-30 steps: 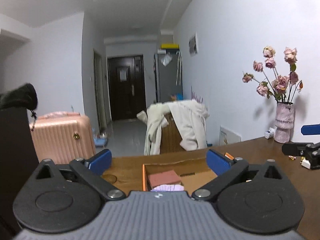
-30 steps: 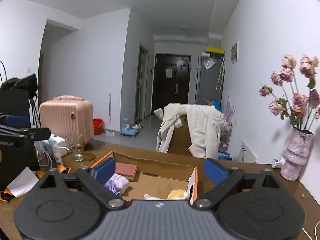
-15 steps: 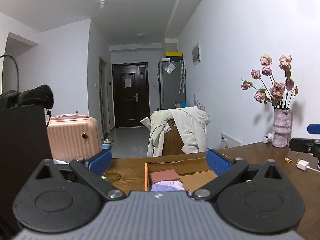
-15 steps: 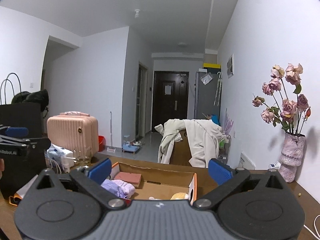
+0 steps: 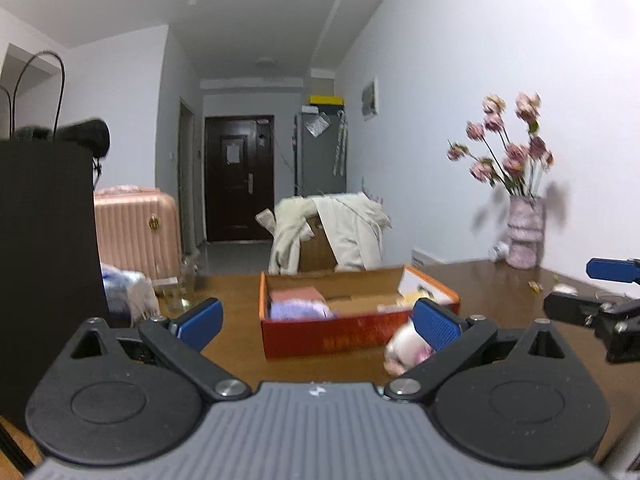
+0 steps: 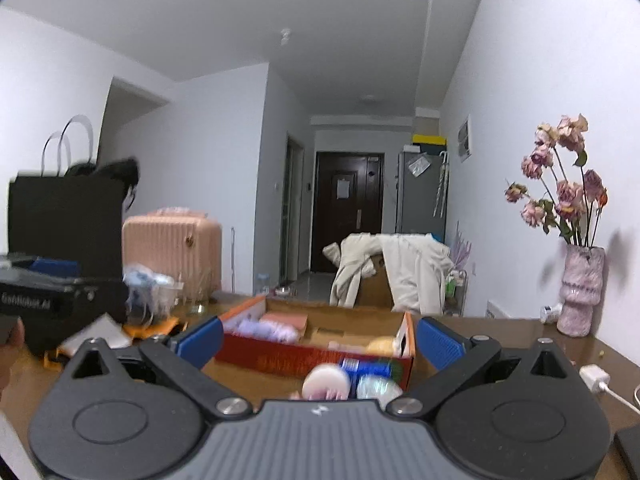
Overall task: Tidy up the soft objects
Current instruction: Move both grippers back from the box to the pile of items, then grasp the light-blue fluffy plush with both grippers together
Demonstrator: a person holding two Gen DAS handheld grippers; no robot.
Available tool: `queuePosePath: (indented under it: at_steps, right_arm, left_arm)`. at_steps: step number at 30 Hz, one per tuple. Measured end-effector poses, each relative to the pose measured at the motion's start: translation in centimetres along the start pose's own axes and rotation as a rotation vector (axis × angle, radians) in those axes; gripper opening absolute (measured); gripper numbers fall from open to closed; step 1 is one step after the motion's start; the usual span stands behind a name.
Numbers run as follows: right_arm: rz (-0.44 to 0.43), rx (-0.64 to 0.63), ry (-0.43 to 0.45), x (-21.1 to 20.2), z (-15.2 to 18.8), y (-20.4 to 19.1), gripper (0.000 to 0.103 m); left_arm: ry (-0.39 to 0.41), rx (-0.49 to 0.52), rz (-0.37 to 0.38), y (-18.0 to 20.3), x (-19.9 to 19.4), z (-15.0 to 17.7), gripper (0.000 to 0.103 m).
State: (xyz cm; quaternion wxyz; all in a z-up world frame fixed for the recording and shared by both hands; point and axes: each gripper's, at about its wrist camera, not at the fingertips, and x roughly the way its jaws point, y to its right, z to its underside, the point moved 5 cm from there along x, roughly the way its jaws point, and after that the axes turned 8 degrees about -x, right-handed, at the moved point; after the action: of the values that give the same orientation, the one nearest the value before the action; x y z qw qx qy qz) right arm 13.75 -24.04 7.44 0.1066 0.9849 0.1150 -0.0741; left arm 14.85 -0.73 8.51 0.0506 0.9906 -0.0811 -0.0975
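Note:
A red-orange cardboard box [image 5: 340, 334] [image 6: 280, 354] stands on the wooden table. It holds a lilac soft item [image 5: 298, 310] [image 6: 266, 328], a pink pad [image 5: 294, 293] and a yellow soft item [image 6: 380, 345]. A pale pink soft toy [image 5: 404, 350] [image 6: 326, 380] lies on the table in front of the box, beside a blue-and-clear packet [image 6: 372, 376]. My left gripper [image 5: 318, 322] is open and empty, back from the box. My right gripper [image 6: 318, 340] is open and empty, above the toy.
A black bag [image 5: 44, 240] stands at the left. A glass [image 5: 188, 280] and a plastic packet [image 5: 124, 292] sit near it. A vase of pink roses [image 6: 578, 292] stands at the right wall. A white charger [image 6: 596, 376] lies at the right. A chair with a coat [image 6: 396, 268] stands behind.
Both grippers have drawn back and risen, so the box front and the pink toy in front of it have come into view. Both stay open.

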Motion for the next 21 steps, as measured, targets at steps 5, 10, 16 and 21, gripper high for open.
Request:
queuePosePath:
  at_steps: [5, 10, 16, 21]
  right_arm:
    - [-0.048, 0.025, -0.120, -0.8, 4.5, -2.1, 0.103]
    - [-0.124, 0.168, -0.251, 1.2, 7.2, -2.6, 0.100]
    - [-0.156, 0.278, -0.293, 4.9, 7.8, -2.5, 0.084]
    - [-0.241, 0.420, -0.375, 9.1, 8.7, -2.7, 0.062]
  left_arm:
    - [-0.108, -0.003, 0.008, -0.5, -0.8, 4.3, 0.103]
    - [-0.219, -0.020, 0.015, -1.2, 1.3, 6.9, 0.103]
    - [-0.311, -0.129, 0.074, -1.8, 5.3, 7.8, 0.102]
    - [-0.393, -0.173, 0.101, -1.8, 9.2, 8.3, 0.084]
